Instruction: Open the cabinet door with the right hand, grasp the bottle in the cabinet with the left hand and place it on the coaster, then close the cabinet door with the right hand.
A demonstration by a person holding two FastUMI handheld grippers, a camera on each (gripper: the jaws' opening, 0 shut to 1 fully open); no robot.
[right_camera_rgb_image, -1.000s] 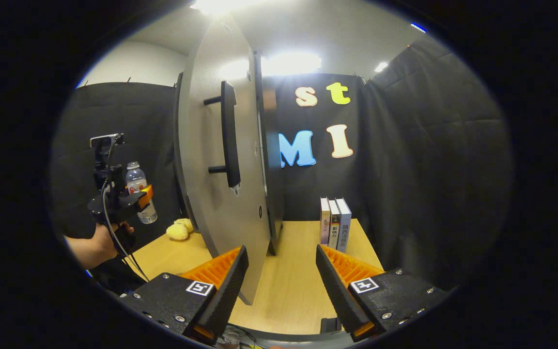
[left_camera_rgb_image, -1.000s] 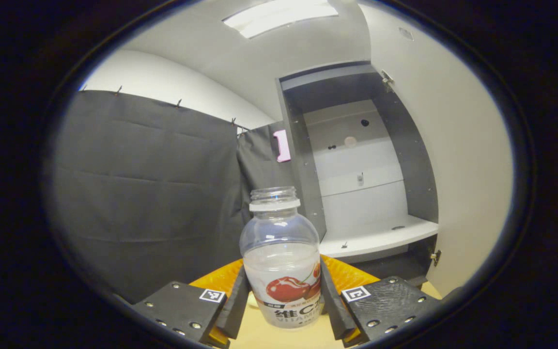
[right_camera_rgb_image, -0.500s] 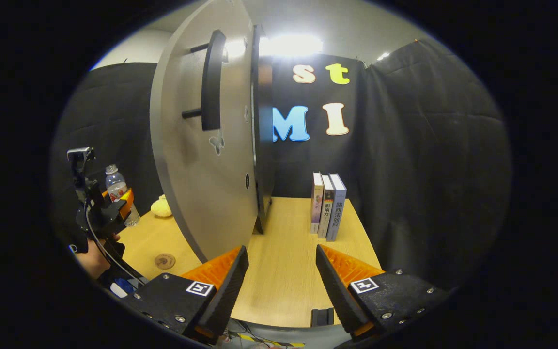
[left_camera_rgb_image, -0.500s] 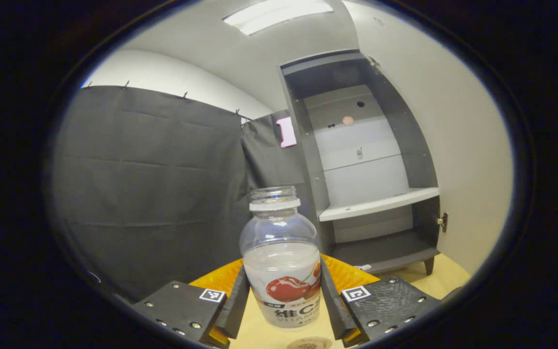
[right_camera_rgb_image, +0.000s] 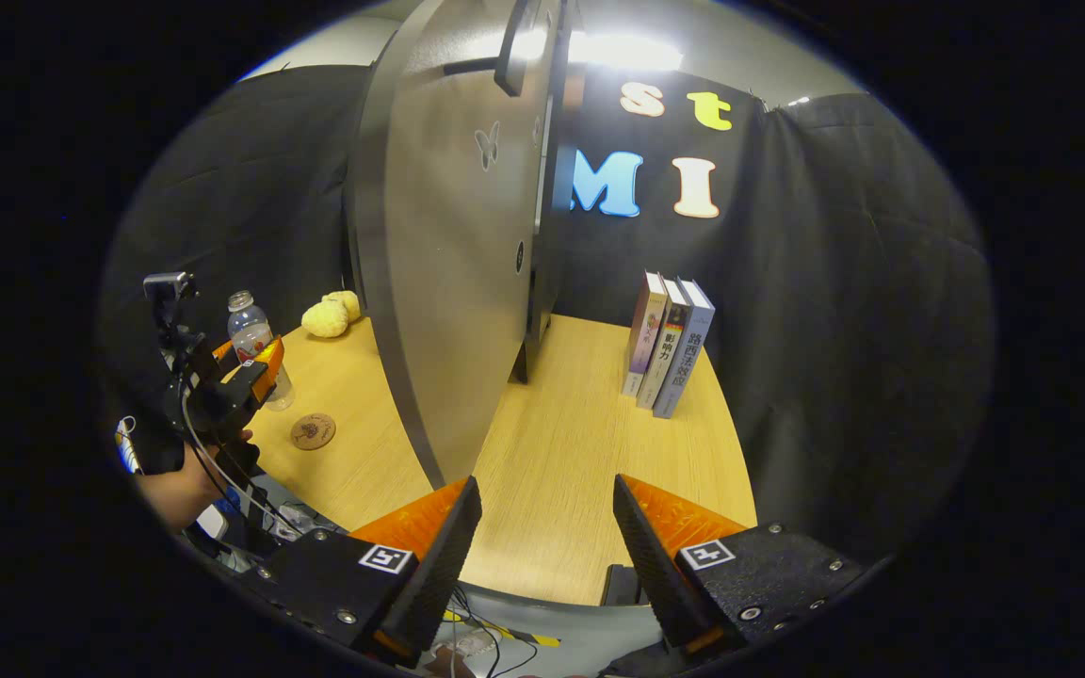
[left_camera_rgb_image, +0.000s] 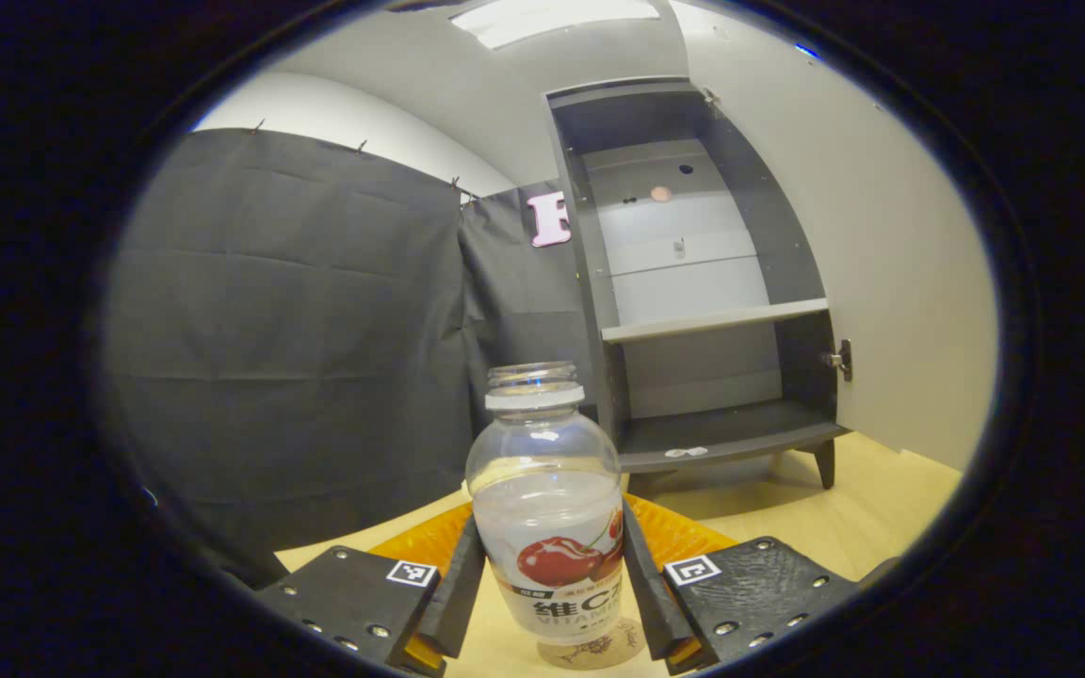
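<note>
Bottle: clear, white band at the neck, red cherry print on the label. Cabinet: dark grey frame, pale grey door. Table light wood, coaster brown.

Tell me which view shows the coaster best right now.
The right gripper view: the round brown coaster lies whole and unobstructed on the wooden table. In the left gripper view just its edge peeks beneath the clear plastic bottle.
</note>
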